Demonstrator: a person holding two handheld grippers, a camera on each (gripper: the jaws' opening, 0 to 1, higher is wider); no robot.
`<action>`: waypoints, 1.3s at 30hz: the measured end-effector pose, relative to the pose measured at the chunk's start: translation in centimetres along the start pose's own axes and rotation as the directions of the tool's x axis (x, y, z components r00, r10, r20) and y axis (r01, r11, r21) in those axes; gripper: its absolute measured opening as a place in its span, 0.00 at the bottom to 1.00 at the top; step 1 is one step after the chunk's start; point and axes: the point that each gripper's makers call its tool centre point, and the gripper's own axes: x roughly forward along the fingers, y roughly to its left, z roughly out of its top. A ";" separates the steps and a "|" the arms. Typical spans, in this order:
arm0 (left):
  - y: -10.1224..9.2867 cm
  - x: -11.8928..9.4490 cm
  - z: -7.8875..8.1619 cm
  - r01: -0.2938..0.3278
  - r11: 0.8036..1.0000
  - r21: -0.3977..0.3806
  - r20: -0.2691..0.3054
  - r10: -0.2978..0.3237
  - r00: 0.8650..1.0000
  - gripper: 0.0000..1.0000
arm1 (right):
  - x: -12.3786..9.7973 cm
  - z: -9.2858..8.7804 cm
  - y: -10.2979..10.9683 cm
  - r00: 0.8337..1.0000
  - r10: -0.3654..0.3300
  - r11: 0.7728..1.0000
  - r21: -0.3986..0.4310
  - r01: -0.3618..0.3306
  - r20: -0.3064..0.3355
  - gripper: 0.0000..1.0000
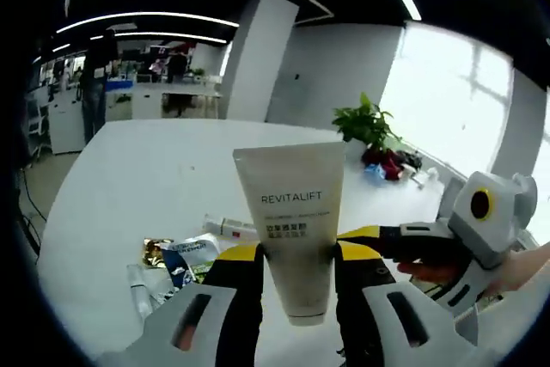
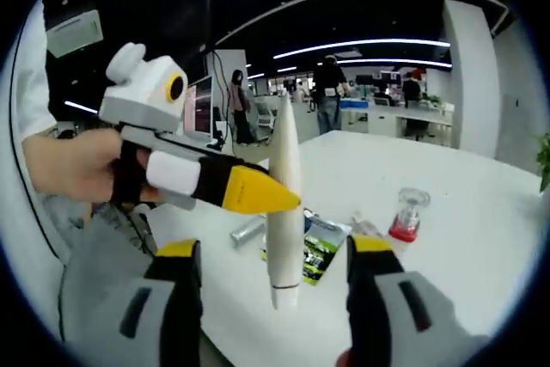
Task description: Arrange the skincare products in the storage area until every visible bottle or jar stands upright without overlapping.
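Observation:
A cream tube [image 1: 292, 195] printed REVITALIFT hangs cap down above the white table [image 1: 129, 178], and my left gripper [image 1: 296, 257] is shut on its lower half. In the right gripper view the same tube [image 2: 284, 161] shows edge-on, pinched by the left gripper [image 2: 251, 191], which a hand holds at the left. My right gripper [image 2: 273, 253] is open, its jaws standing wide on either side of the tube's cap end without touching it. In the left gripper view the right gripper [image 1: 382, 234] reaches in from the right, close behind the tube.
On the table lie a small red-based bottle with a clear cap [image 2: 406, 215], a green and black sachet [image 2: 320, 245], a silver tube [image 2: 247, 230], a gold packet [image 1: 156, 251] and a blue and white sachet [image 1: 191, 255]. A potted plant [image 1: 368, 122] stands at the far edge. People stand by desks behind.

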 end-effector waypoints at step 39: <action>-7.7 -4.9 -1.9 0.459 0.872 0.170 -0.128 -0.442 0.888 0.27 | -3.5 -0.1 5.4 0.956 0.293 0.955 0.039 -0.294 0.032 0.19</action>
